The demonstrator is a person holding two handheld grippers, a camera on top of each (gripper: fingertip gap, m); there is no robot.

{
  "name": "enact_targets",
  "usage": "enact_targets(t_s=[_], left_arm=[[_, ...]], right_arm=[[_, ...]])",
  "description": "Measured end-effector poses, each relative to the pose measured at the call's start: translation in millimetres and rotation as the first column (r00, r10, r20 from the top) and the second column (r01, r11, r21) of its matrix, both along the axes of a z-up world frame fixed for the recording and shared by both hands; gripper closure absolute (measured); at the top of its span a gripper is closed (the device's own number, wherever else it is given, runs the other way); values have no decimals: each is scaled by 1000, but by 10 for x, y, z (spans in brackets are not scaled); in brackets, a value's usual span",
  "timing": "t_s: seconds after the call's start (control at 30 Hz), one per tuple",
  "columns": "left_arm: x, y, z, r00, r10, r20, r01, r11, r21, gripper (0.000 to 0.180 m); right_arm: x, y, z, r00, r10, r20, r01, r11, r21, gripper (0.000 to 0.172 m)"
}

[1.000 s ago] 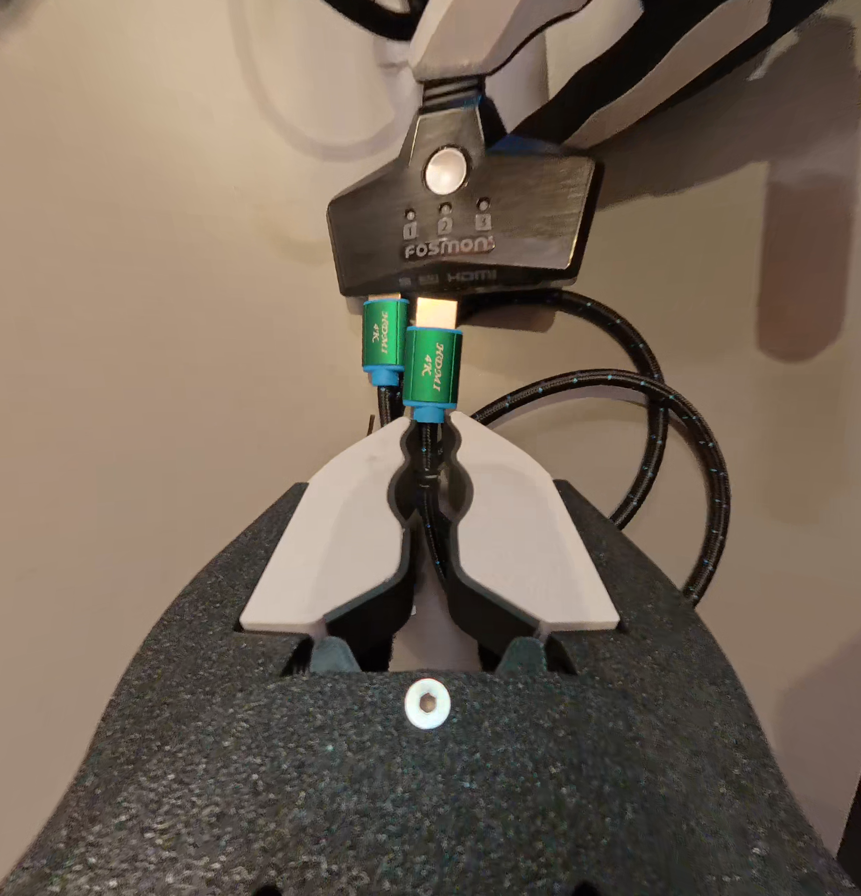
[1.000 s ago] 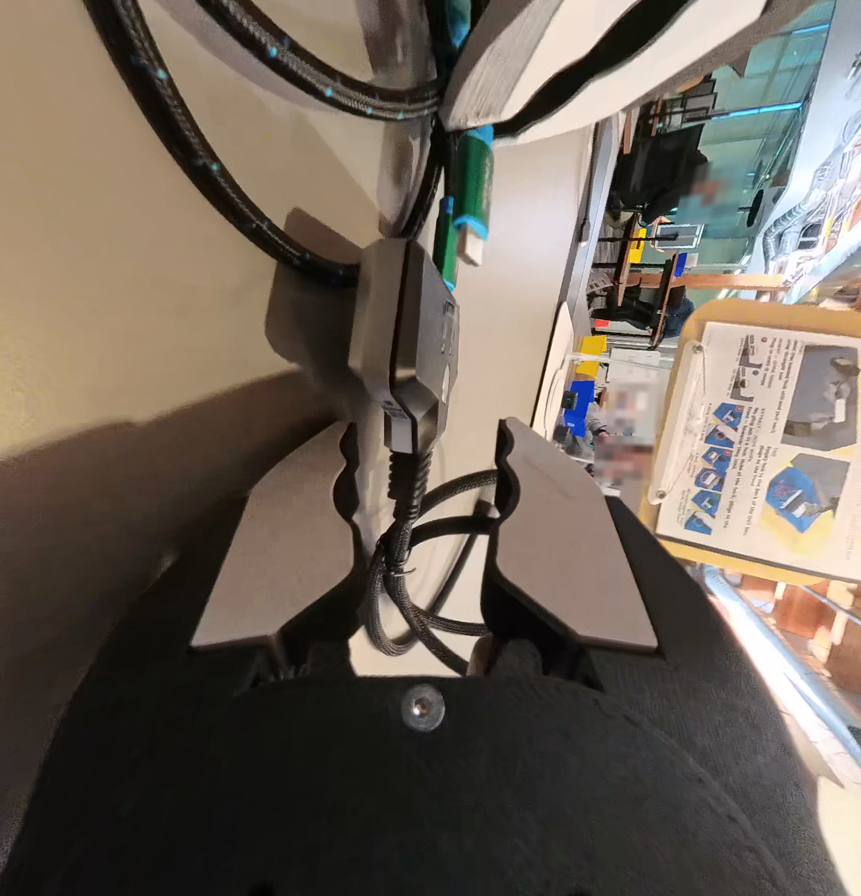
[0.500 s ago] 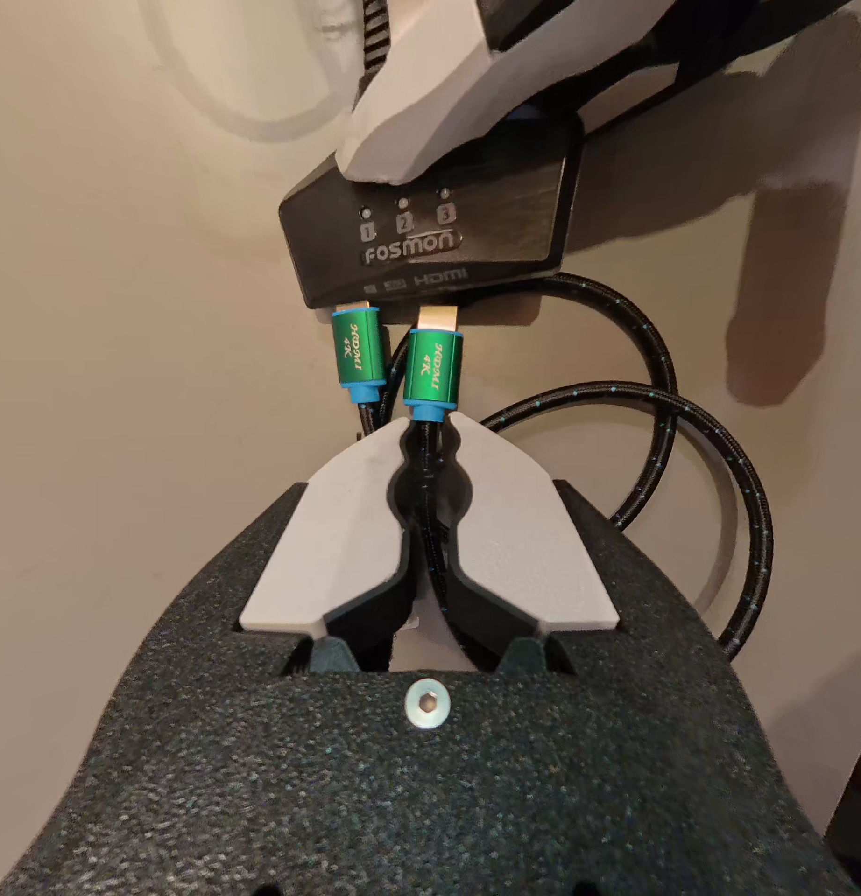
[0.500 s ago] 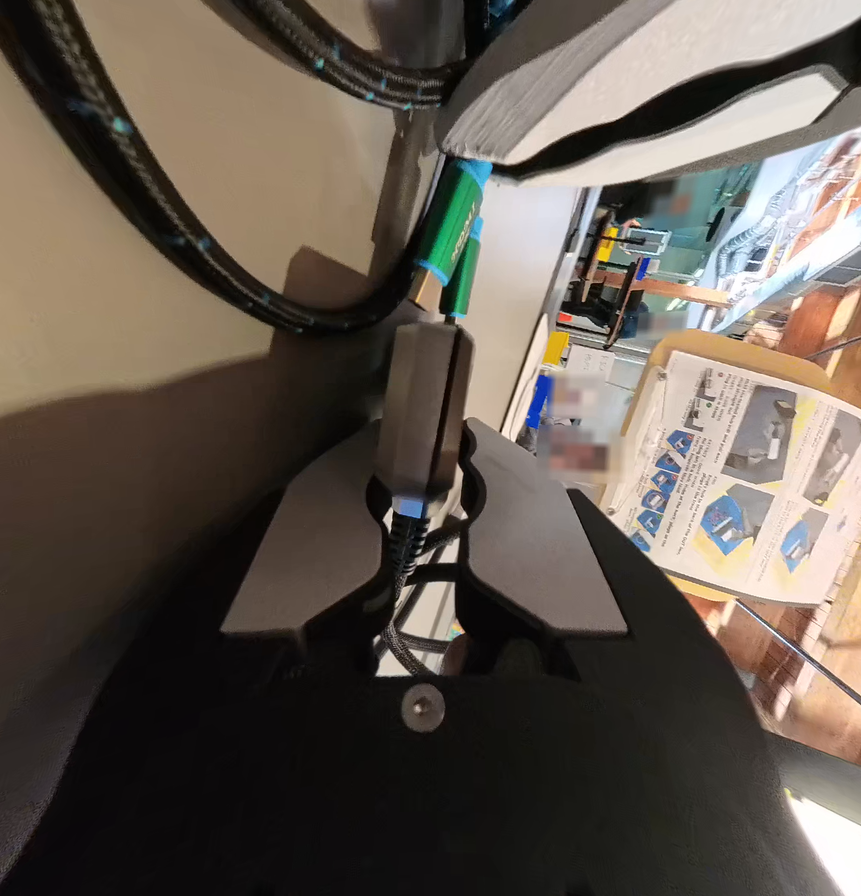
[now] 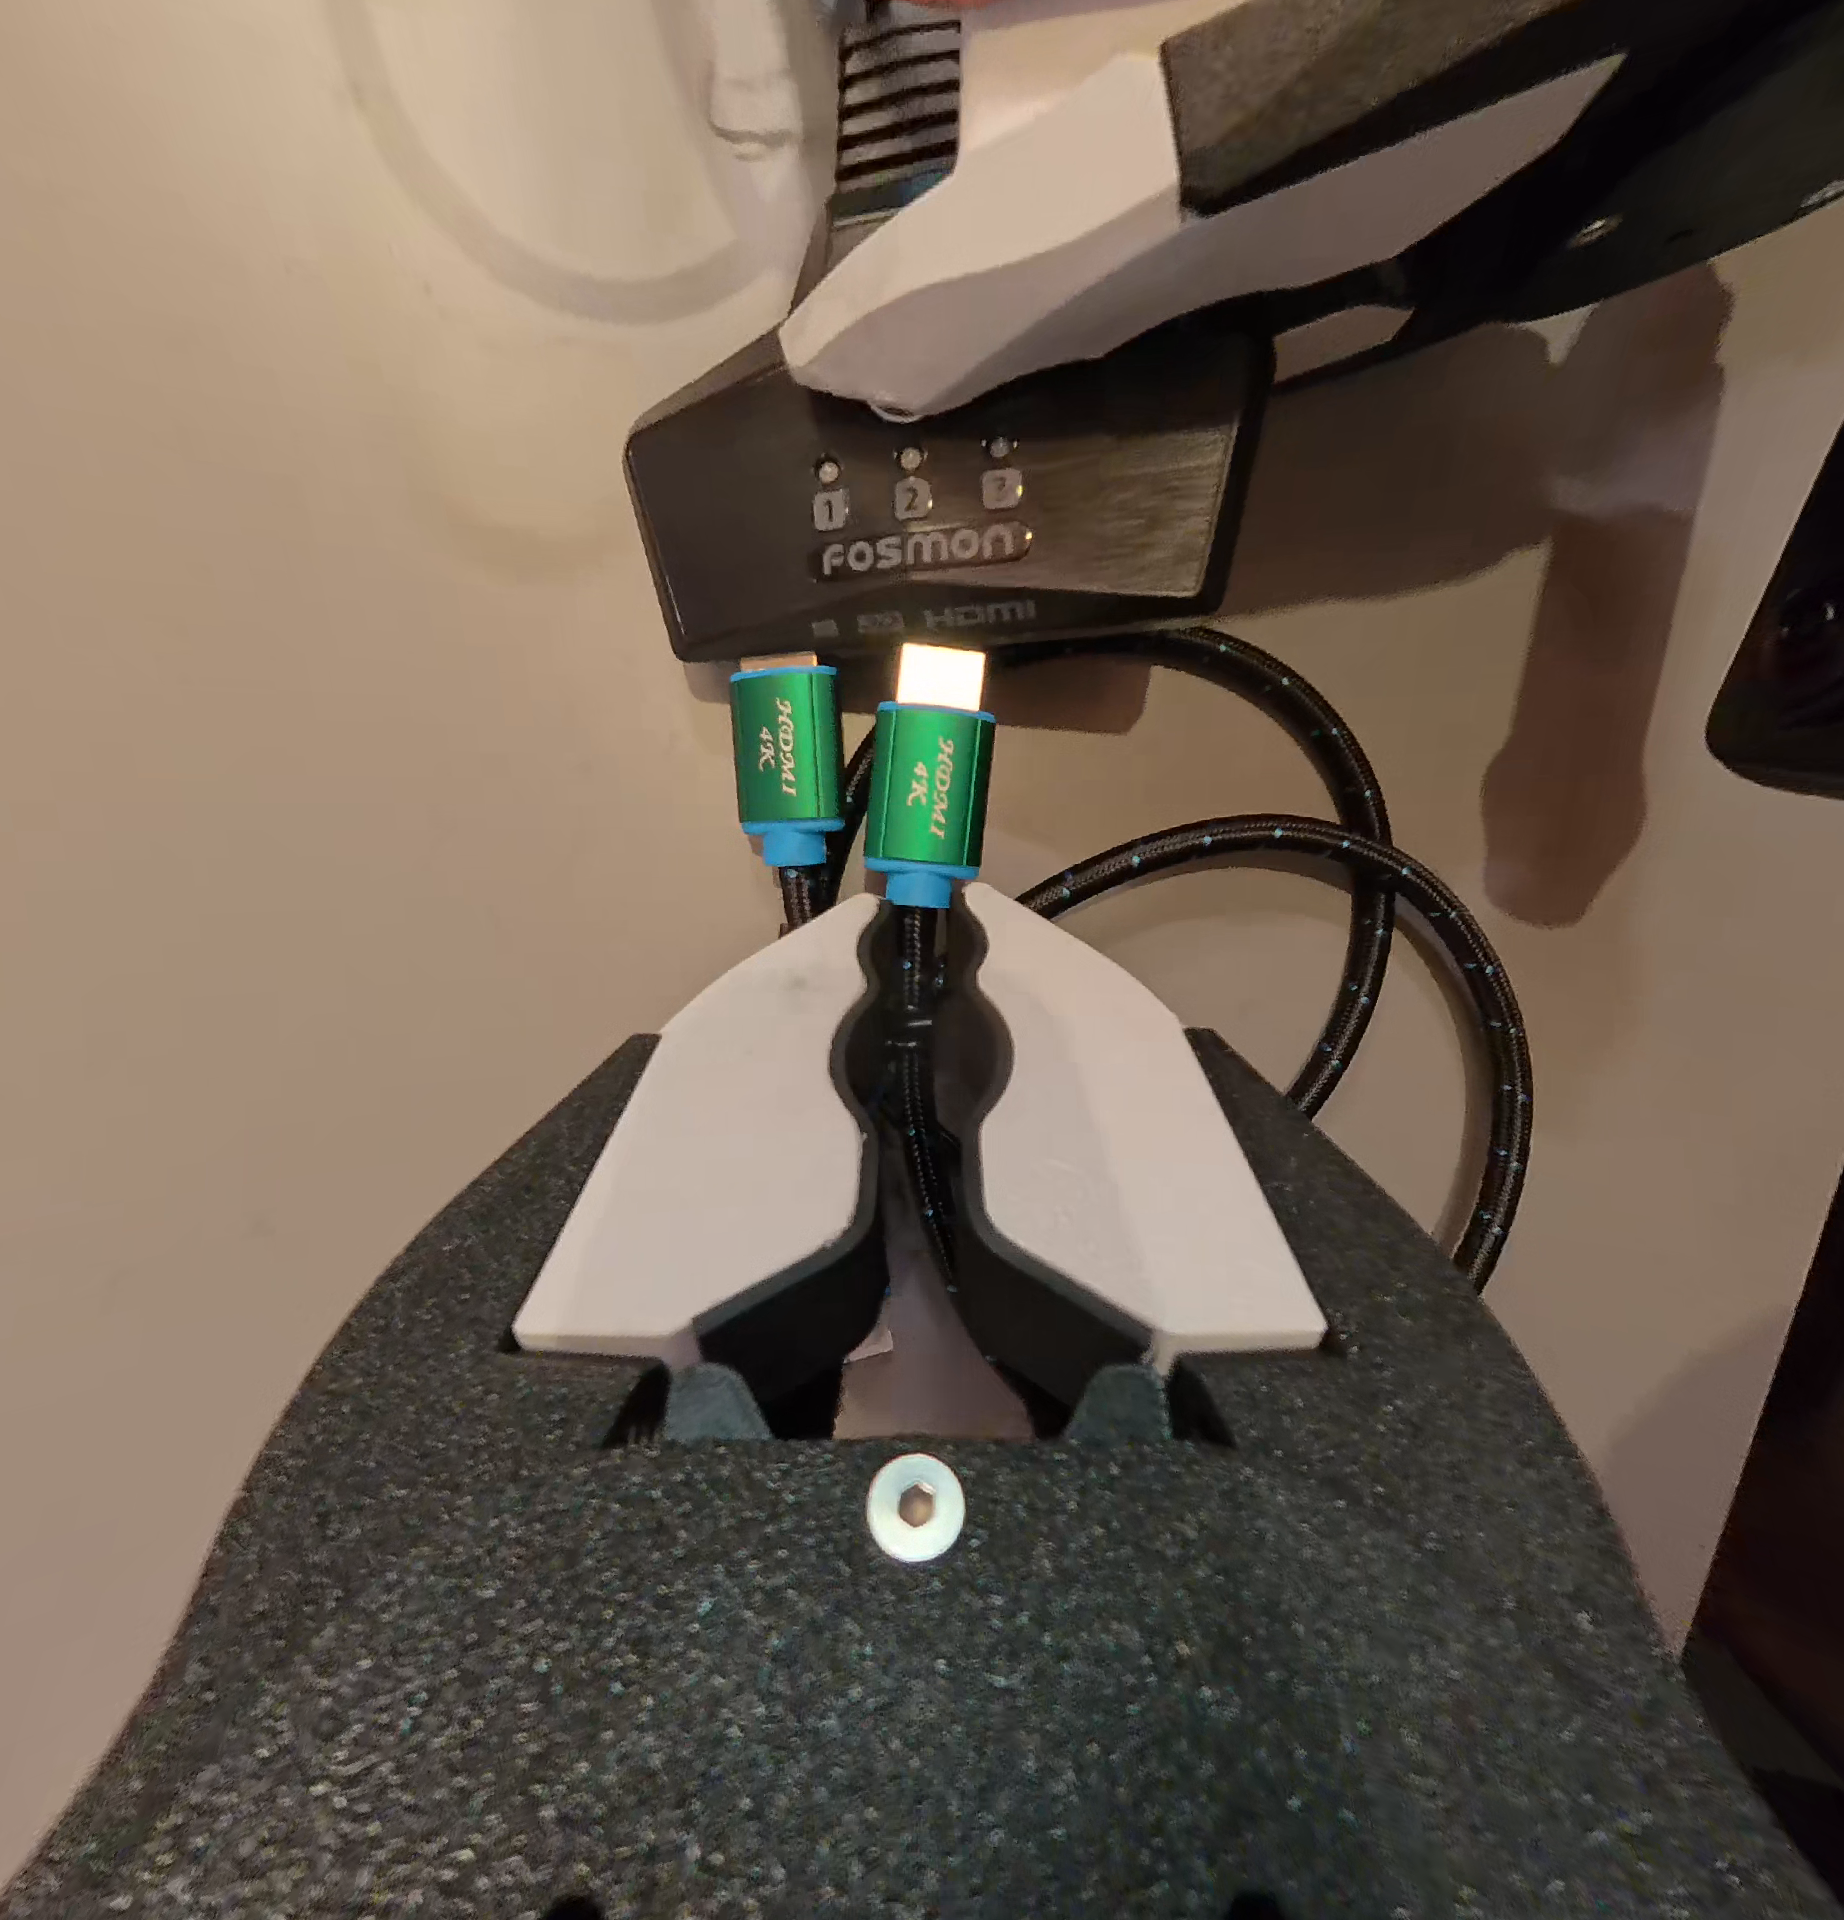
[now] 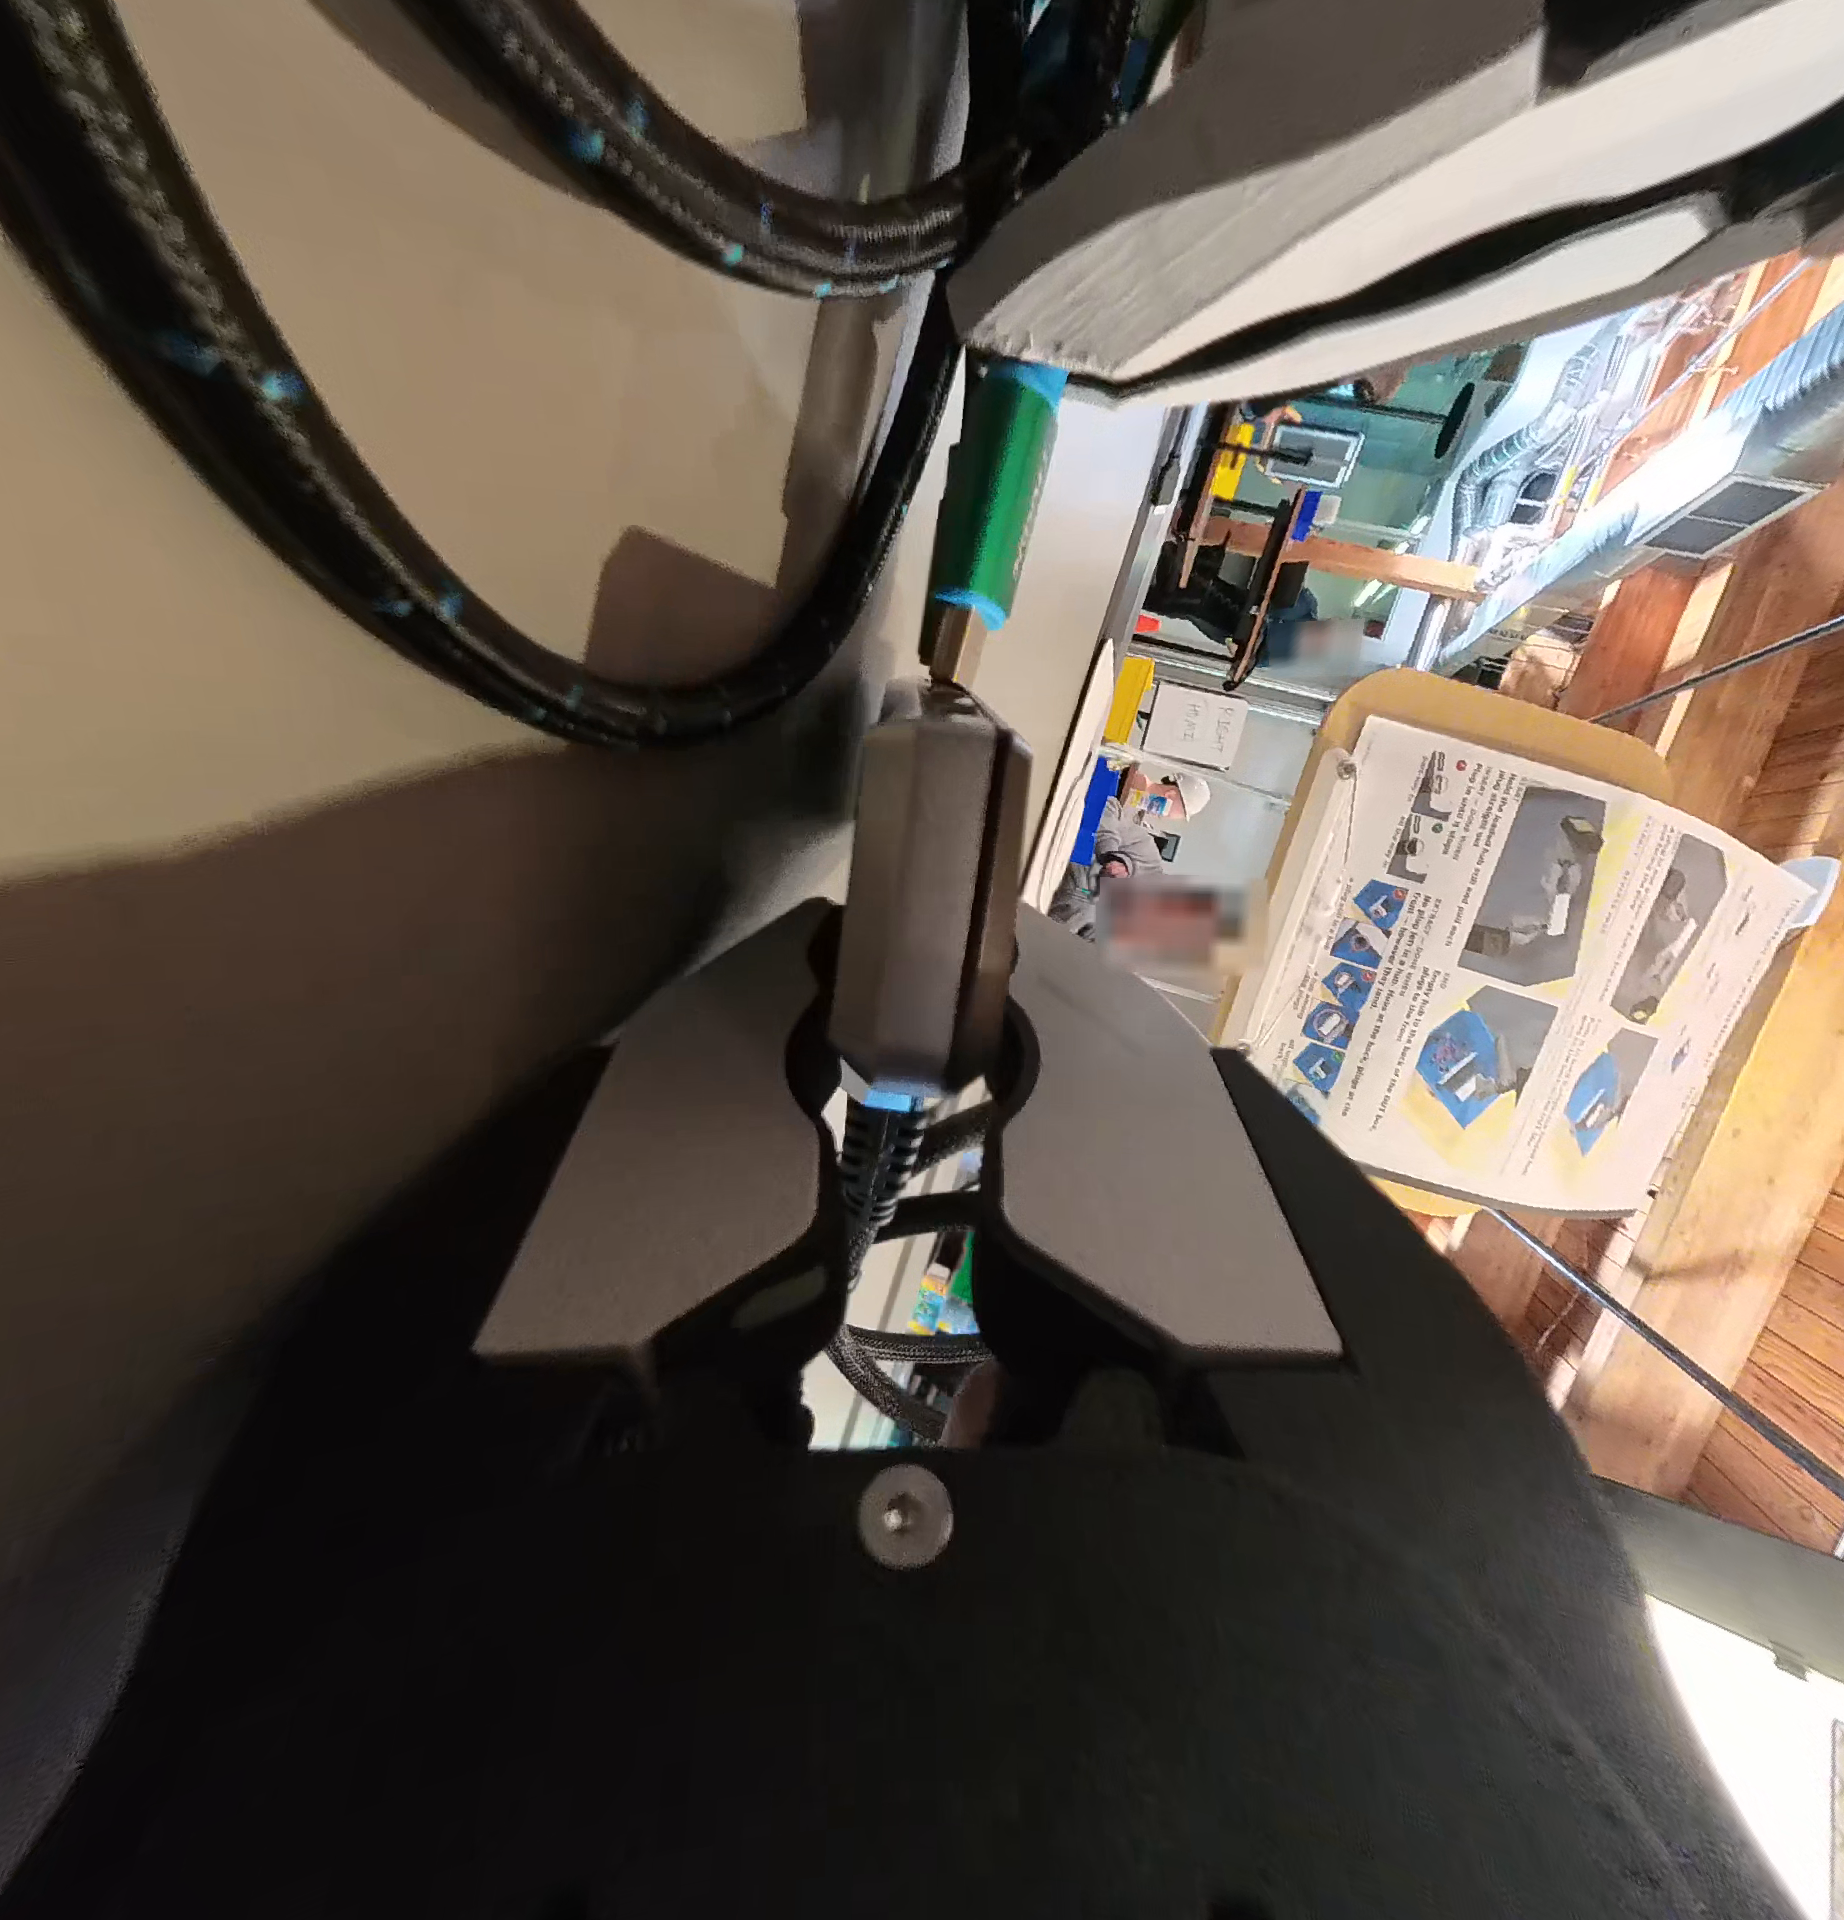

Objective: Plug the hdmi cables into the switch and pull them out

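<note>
Left hand-held gripper (image 5: 923, 914) clamps braided cable (image 5: 913, 1039) behind green plug (image 5: 928, 795), tip just short of black switch box (image 5: 928, 540) port. Right hand-held gripper (image 6: 918, 997) squeezes box's narrow end above tabletop (image 5: 274, 727). Second green plug (image 5: 786, 758) sits seated alongside.

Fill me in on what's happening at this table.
The left gripper is clamped on a braided cable just behind its green plug, whose metal tip sits right at the black switch box, not clearly inserted. A second green plug is already in the neighbouring port. The right gripper is closed on the box's far end.
</note>
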State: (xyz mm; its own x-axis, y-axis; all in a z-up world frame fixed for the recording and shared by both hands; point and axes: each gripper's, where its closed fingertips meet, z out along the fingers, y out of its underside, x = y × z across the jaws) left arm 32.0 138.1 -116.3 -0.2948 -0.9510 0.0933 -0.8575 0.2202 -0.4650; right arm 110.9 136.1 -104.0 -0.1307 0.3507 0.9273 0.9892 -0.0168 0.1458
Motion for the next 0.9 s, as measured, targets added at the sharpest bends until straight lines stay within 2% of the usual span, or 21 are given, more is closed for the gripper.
enact_targets(t_s=[0.23, 0.53, 0.9], left_arm=[[-64, -20, 8, 999, -16, -28, 15, 1000, -25, 172], [-3, -35, 89, 999, 9, 48, 2, 975, -221, 172], [136, -13, 131, 991, 61, 116, -40, 984, -176, 172]], right_arm=[[-80, -30, 33, 1000, -5, 22, 4, 1000, 15, 149], [-44, -33, 46, 997, -61, -41, 61, 998, 13, 150], [94, -8, 83, 980, -171, -105, 175, 984, 30, 151]])
